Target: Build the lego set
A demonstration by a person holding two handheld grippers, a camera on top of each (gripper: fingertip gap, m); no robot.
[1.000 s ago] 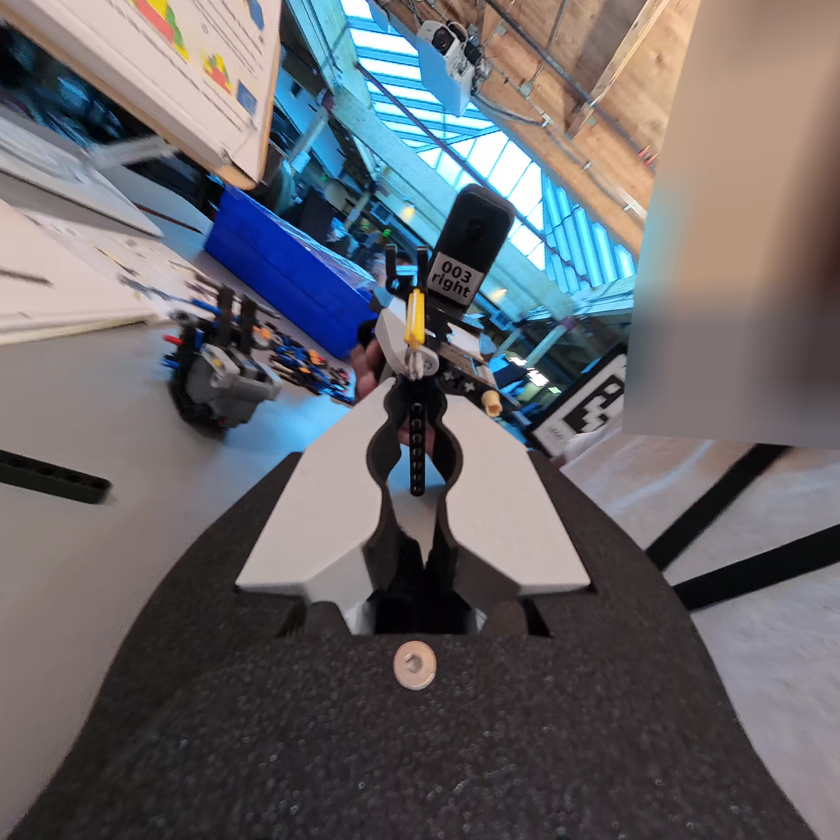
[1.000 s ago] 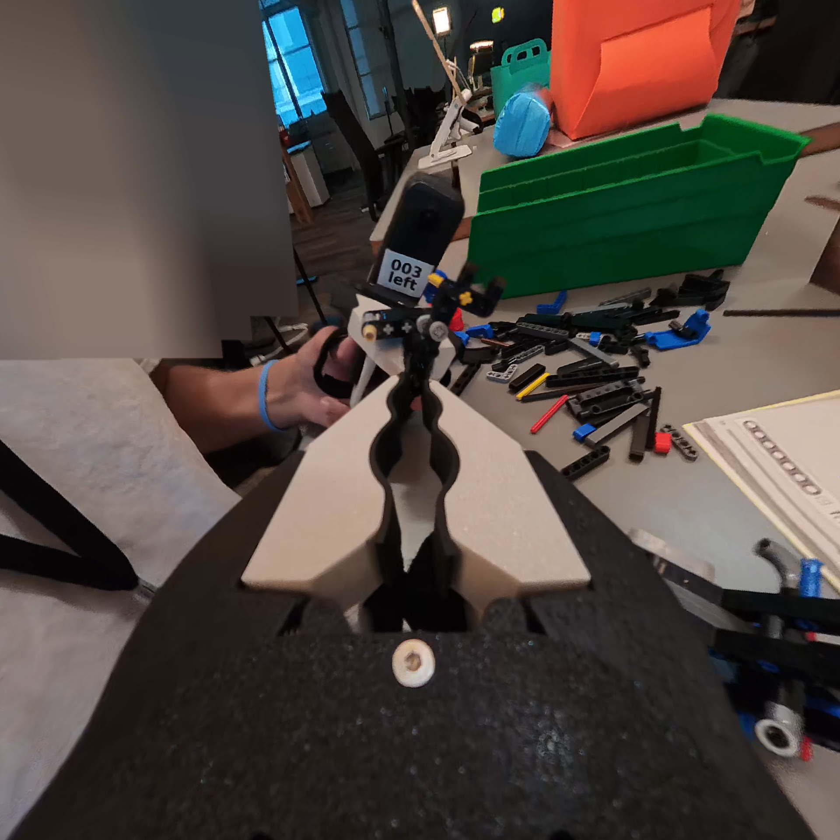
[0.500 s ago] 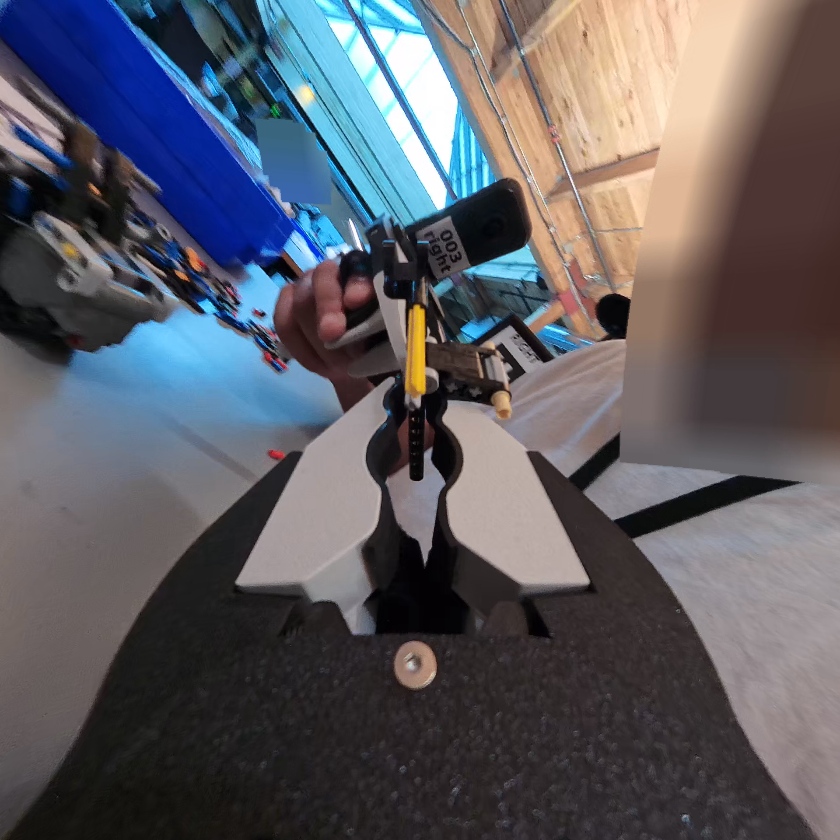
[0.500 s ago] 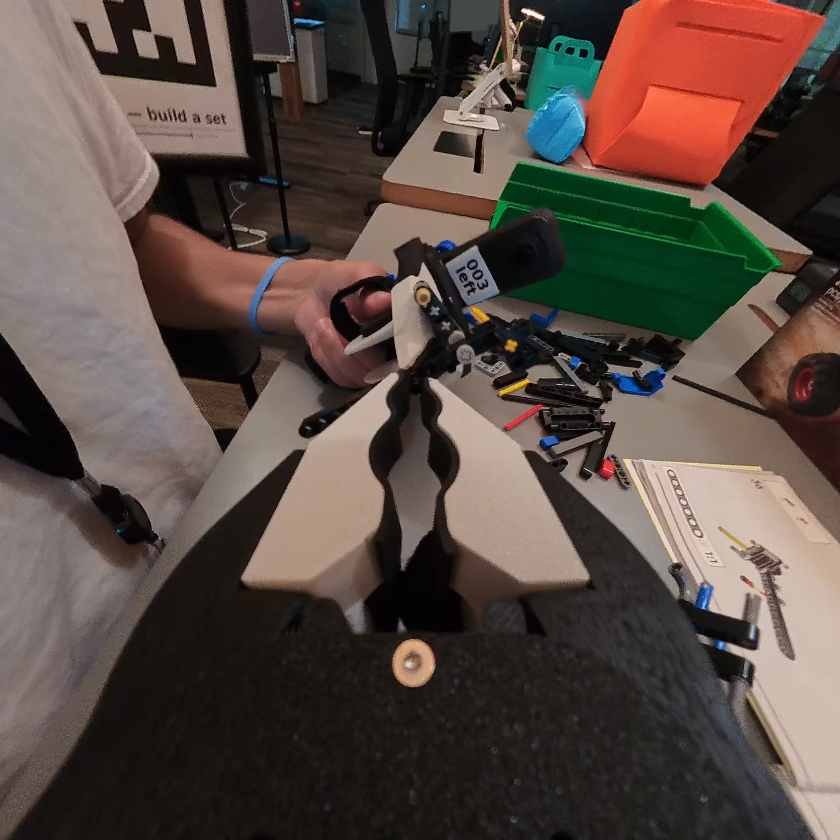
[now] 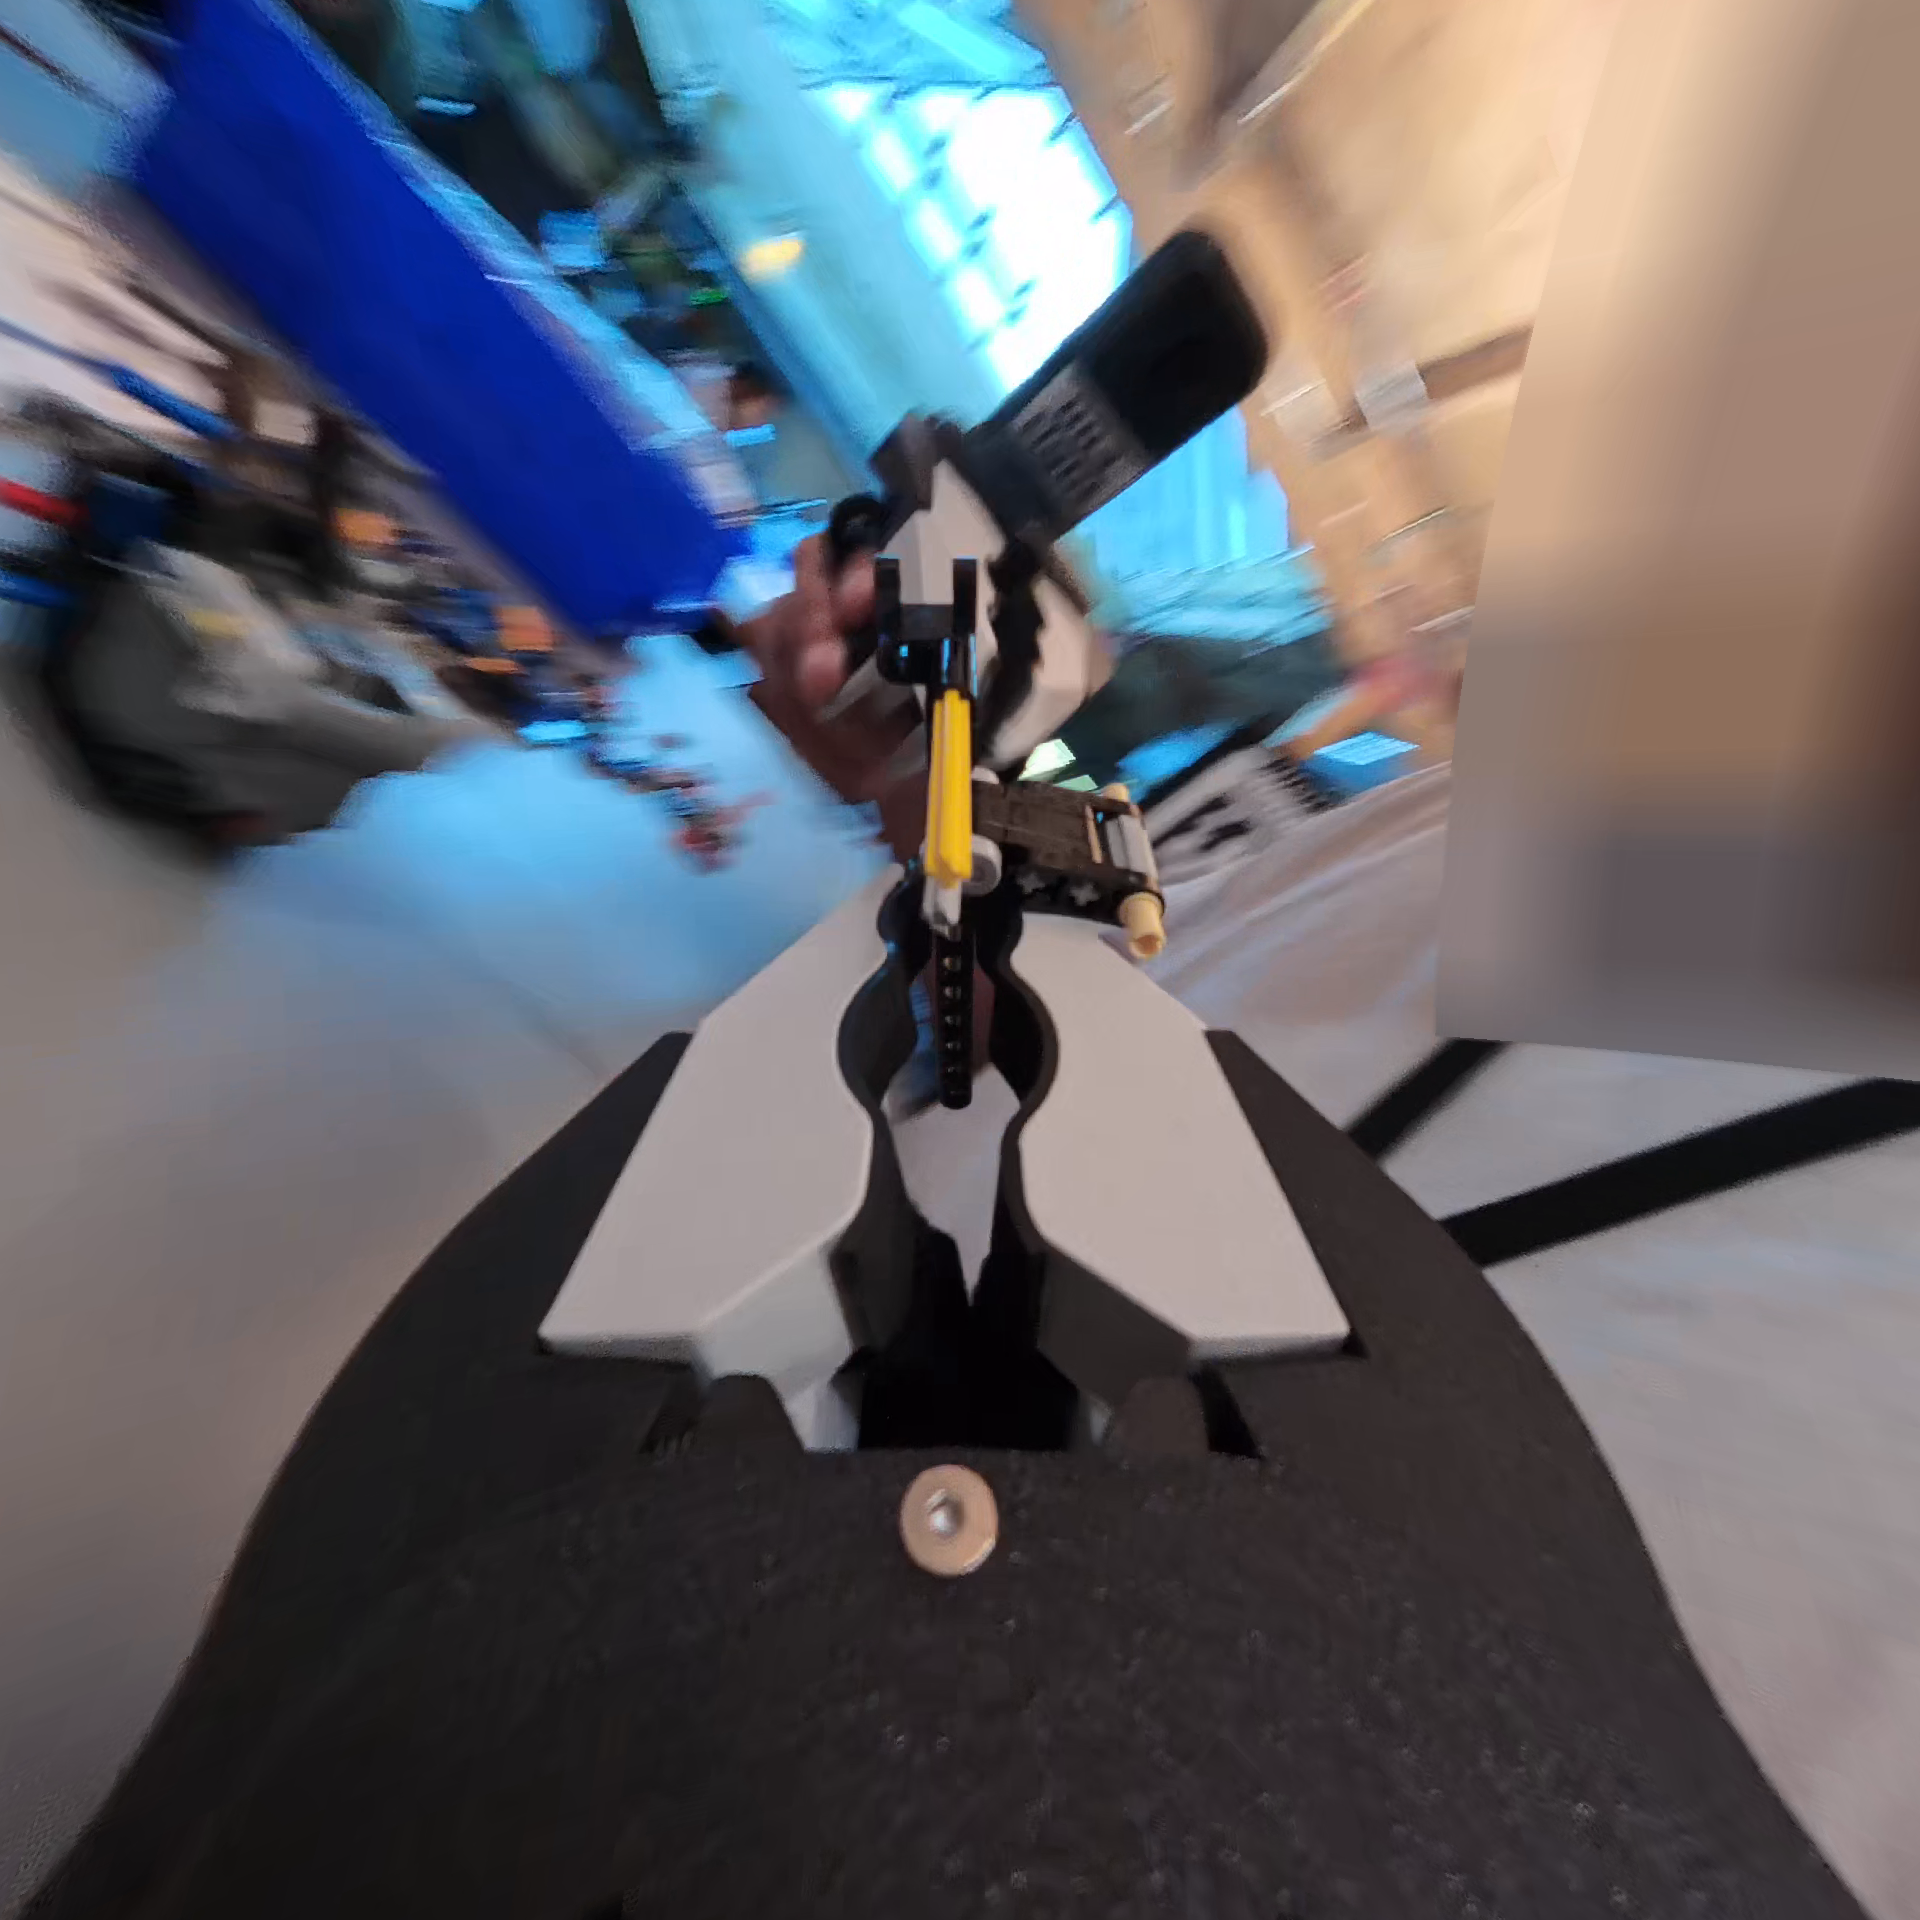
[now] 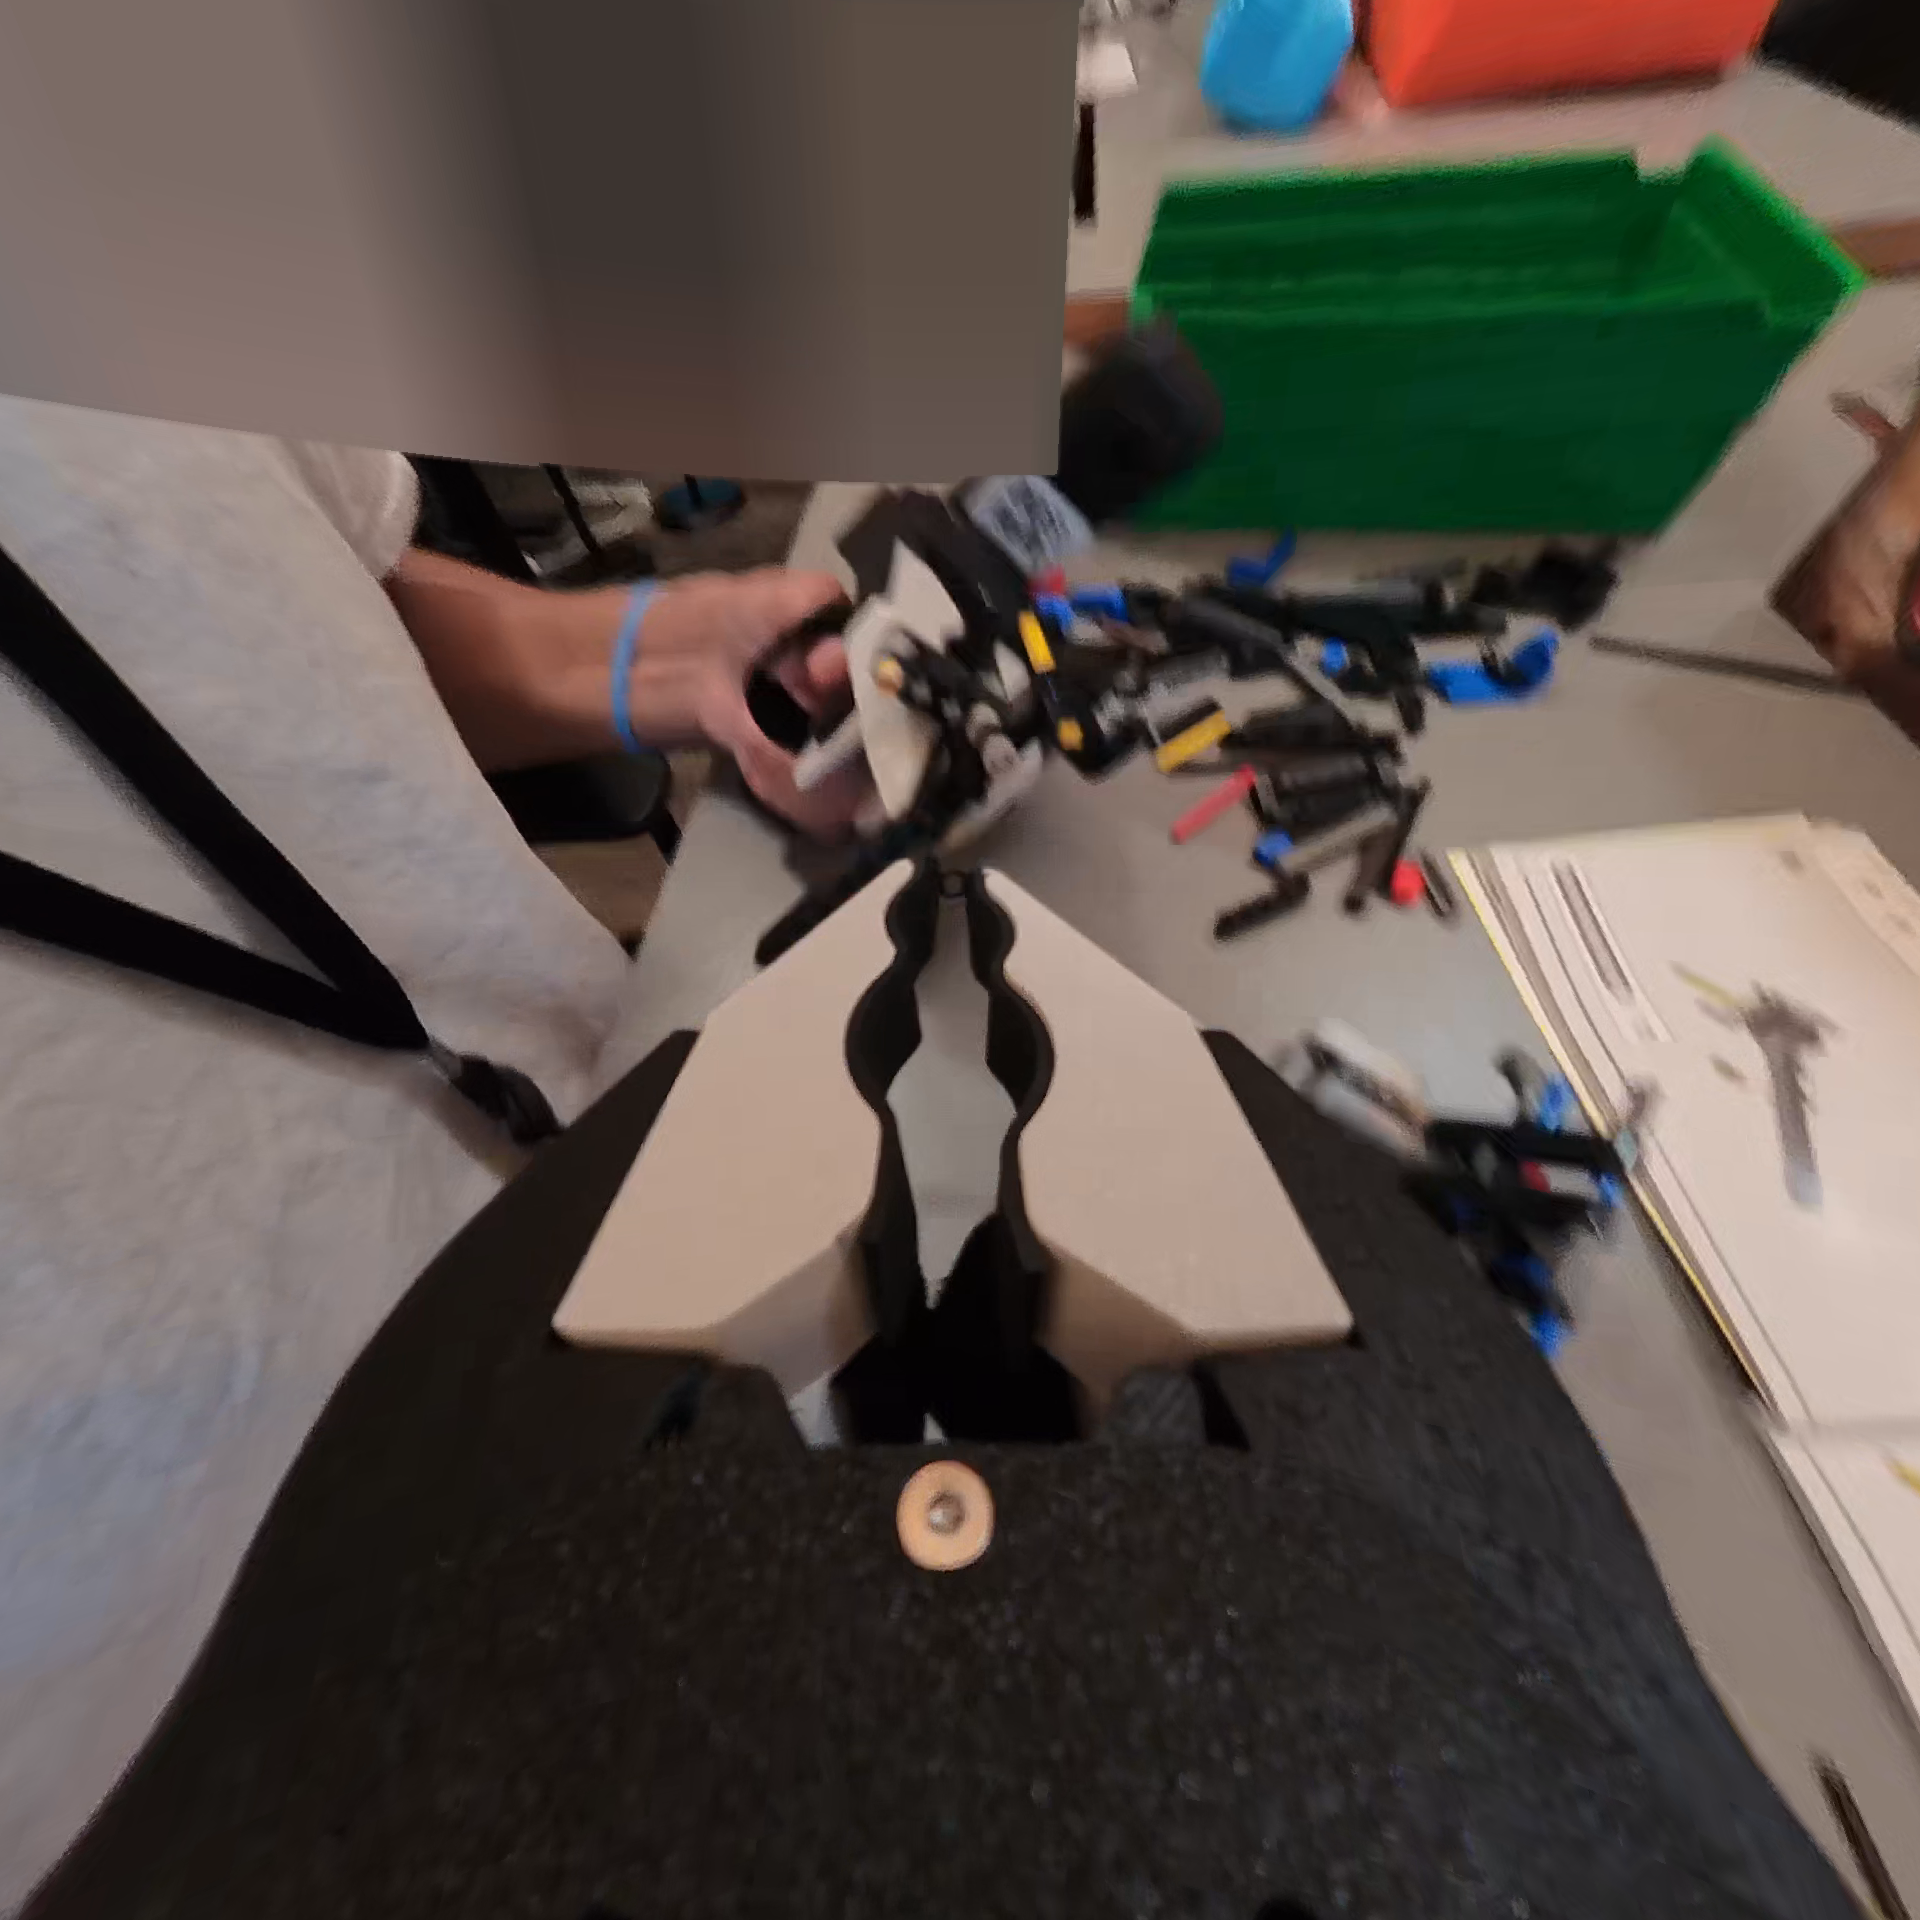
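Your left gripper (image 5: 951, 914) is clenched on the lego sub-build (image 5: 961, 831), held in the air over the table edge w/ its black beam (image 5: 954, 1023) between the fingers. Right gripper (image 6: 948, 883) looks nearly closed, pinching a thin black bit at its tips, tho blur makes that unsure. Risk: you're swinging fast, so the yellow rod (image 5: 948, 784) or tan pin (image 5: 1143, 928) could pop loose or the beam twist in the grip. Spare pieces (image 6: 1299, 717) lie by the green bin (image 6: 1455, 343).
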